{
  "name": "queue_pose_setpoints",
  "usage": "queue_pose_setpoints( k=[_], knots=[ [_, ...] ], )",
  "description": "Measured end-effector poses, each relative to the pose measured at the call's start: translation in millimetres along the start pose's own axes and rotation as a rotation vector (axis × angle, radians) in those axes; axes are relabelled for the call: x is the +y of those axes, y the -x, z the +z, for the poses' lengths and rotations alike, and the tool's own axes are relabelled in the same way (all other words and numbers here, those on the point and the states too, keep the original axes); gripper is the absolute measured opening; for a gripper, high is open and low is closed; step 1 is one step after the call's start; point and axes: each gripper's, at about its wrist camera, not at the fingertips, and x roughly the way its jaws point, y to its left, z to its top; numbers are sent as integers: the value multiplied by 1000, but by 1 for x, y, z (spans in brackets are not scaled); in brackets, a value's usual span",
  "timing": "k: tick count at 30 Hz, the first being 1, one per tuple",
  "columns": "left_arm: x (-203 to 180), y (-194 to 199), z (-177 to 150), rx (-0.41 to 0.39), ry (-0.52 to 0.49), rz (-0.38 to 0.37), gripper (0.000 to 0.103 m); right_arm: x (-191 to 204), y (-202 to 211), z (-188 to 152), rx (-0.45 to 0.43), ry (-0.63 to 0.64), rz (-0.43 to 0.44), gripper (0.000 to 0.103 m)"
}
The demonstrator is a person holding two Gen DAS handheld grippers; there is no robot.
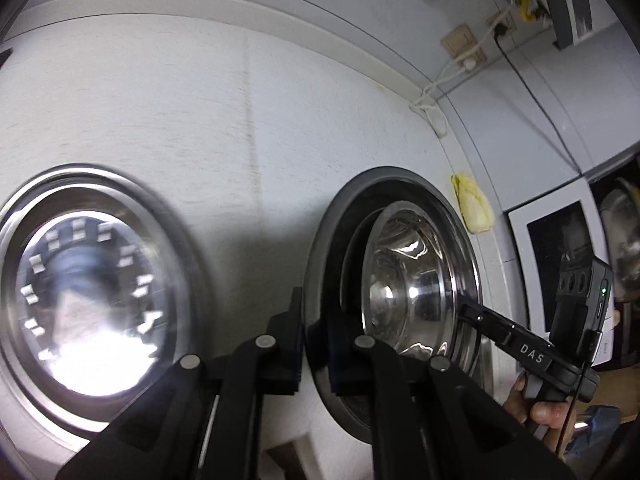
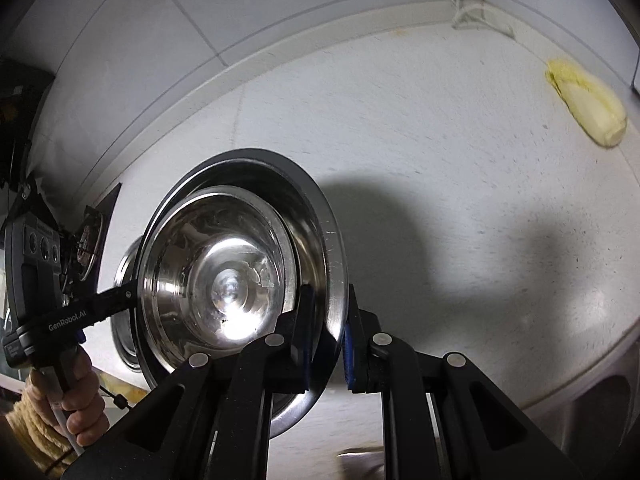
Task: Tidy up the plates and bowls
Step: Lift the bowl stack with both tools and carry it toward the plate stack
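A large steel bowl (image 2: 320, 208) hangs tilted above the white counter (image 2: 440, 160), with a smaller steel bowl (image 2: 224, 280) nested inside it. My right gripper (image 2: 328, 332) is shut on the large bowl's near rim. My left gripper (image 2: 130, 294) is shut on the opposite rim. In the left wrist view the left gripper (image 1: 314, 344) pinches the large bowl's dark rim (image 1: 384, 172). There the small bowl (image 1: 412, 280) shines inside, and the right gripper (image 1: 464, 312) bites the far rim. Another steel bowl (image 1: 92, 280) rests on the counter, partly hidden behind the held bowl (image 2: 124, 332) in the right wrist view.
A pale yellow cabbage piece (image 1: 474, 208) (image 2: 588, 108) lies on the counter near the back wall. Wall sockets (image 1: 460, 44) with cords sit in the corner. A black stove top (image 1: 560, 248) lies beyond the right hand (image 1: 540, 408). Another hand (image 2: 76, 392) grips the left tool's handle.
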Motion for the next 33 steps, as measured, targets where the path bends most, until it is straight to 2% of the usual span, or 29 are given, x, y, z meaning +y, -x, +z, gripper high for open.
queue_pose_setpoints(
  k=[10, 15, 19, 25, 33],
  knots=[
    [73, 129, -6, -104, 2, 56, 8, 119, 5, -6, -43, 16, 56, 12],
    [111, 171, -9, -146, 38, 60, 8, 165, 3, -10, -64, 29, 88, 12],
    [130, 187, -12, -183, 48, 61, 8, 193, -6, -10, -66, 65, 99, 12],
    [153, 188, -26, -210, 107, 67, 8, 214, -19, -11, -59, 110, 109, 12],
    [153, 181, -49, -239, 189, 127, 8, 213, -39, -9, -3, 154, 170, 12]
  ],
)
